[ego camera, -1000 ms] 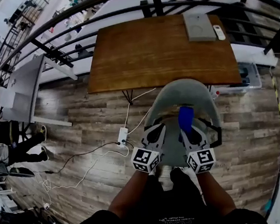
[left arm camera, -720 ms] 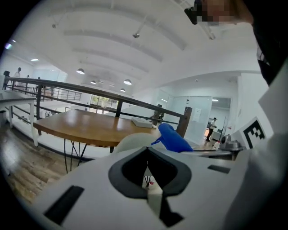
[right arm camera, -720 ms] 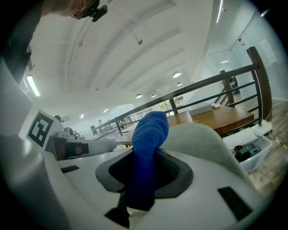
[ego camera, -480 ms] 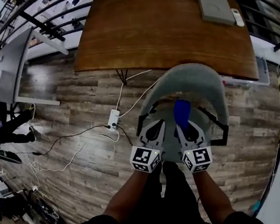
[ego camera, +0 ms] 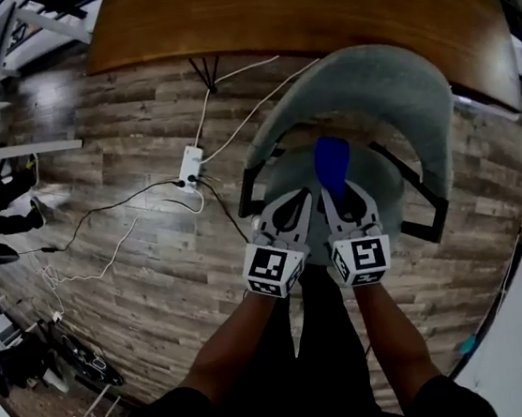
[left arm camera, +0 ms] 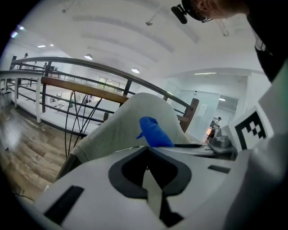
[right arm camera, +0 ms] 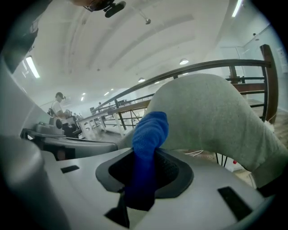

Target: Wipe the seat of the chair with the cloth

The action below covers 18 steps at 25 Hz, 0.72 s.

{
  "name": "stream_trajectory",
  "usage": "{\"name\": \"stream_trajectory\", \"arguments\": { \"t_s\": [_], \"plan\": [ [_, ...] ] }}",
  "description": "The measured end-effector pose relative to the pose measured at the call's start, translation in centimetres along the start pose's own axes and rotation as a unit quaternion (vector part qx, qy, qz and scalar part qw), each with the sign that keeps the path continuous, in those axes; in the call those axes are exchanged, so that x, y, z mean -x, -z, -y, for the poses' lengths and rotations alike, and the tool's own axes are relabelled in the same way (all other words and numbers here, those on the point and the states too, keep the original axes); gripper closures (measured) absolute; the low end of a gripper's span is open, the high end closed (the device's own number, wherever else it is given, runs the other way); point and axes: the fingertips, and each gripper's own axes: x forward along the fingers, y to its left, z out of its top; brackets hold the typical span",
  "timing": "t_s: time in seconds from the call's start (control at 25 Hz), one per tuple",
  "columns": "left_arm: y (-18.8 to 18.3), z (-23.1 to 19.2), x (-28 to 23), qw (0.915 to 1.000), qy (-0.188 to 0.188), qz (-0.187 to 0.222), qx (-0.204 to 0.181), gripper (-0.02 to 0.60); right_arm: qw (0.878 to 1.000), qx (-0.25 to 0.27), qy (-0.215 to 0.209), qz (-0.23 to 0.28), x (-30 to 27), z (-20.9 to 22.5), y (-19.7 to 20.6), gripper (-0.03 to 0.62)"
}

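Approach step: R gripper [ego camera: 343, 200], fingers clamped on the blue cloth [ego camera: 332, 158], holds it over the grey chair seat [ego camera: 385, 178]; contact unclear. L gripper [ego camera: 288, 216] is alongside, fingers closed on nothing. Next, probably: press cloth down and sweep across the seat.

White power strip [ego camera: 190, 164] and loose cables [ego camera: 102, 222] lie on the plank floor [ego camera: 149, 292] beside the wooden counter [ego camera: 293, 10]
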Motion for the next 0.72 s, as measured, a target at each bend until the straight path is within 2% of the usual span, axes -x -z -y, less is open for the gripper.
{"name": "stream_trajectory", "arguments": {
  "t_s": [0.16,0.48,0.72],
  "plan": [
    [3.3,0.1,-0.8,0.9997,0.013,-0.021,0.003,0.575,1.0,0.0,0.001,-0.021,-1.6,0.6,2.7,0.486],
    [9.1,-3.1,-2.1,0.999,-0.005,-0.043,-0.005,0.575,0.998,0.032,0.007,-0.062,-5.7,1.0,8.3,0.485],
    [12.5,-4.3,-2.2,0.9986,-0.012,-0.051,0.006,0.575,0.994,0.034,0.007,-0.104,-8.8,0.4,12.1,0.485]
  ]
}}
